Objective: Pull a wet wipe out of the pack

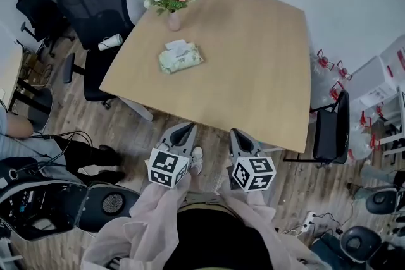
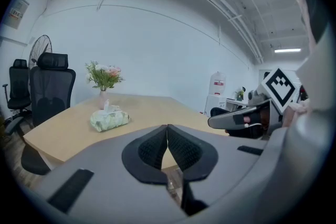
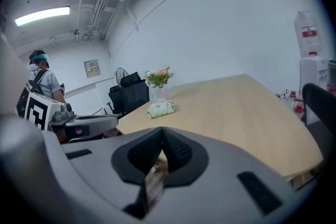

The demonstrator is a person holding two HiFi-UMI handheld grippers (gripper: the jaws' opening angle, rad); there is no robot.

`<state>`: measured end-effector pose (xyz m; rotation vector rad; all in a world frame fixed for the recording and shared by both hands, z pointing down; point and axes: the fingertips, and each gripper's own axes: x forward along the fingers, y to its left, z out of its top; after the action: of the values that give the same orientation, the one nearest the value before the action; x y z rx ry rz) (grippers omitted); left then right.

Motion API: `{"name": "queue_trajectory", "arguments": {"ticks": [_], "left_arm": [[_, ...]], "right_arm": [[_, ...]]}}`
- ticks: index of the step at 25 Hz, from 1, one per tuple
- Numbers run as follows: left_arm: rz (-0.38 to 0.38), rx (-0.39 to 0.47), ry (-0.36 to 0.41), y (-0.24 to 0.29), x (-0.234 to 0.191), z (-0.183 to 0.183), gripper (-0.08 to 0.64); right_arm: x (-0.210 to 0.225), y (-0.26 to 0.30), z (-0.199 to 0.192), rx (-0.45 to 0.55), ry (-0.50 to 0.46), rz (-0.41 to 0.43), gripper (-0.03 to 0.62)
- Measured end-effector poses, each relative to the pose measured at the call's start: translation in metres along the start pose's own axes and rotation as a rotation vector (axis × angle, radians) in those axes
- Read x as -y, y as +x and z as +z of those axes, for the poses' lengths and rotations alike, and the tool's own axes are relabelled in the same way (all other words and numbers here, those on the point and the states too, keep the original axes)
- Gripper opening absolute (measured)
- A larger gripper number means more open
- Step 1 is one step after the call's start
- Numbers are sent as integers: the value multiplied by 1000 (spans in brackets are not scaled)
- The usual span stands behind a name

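I can't read the print on the wet wipe pack, too small; the left edge of the bench hides part of the black chair.

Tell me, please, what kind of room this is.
Most likely an office meeting room. It has a large wooden table, black office chairs beside it, and a water dispenser in the background.

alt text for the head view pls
A pale green wet wipe pack lies on a light wooden table near a pink vase of flowers; the left gripper and right gripper, both shut, hover by its near edge.
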<state>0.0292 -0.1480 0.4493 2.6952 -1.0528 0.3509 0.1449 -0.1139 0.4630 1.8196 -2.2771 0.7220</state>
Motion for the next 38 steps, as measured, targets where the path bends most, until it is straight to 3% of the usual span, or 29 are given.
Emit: {"name": "queue_trajectory", "arguments": {"ticks": [25,38], "left_arm": [[-29,-17,-1,102,-91,37,12],[1,-28,-14,120,-128,32,12]], "right_arm": [[36,115,55,-20,11,-35,8],[44,152,68,-12,-25,-29,8]]}}
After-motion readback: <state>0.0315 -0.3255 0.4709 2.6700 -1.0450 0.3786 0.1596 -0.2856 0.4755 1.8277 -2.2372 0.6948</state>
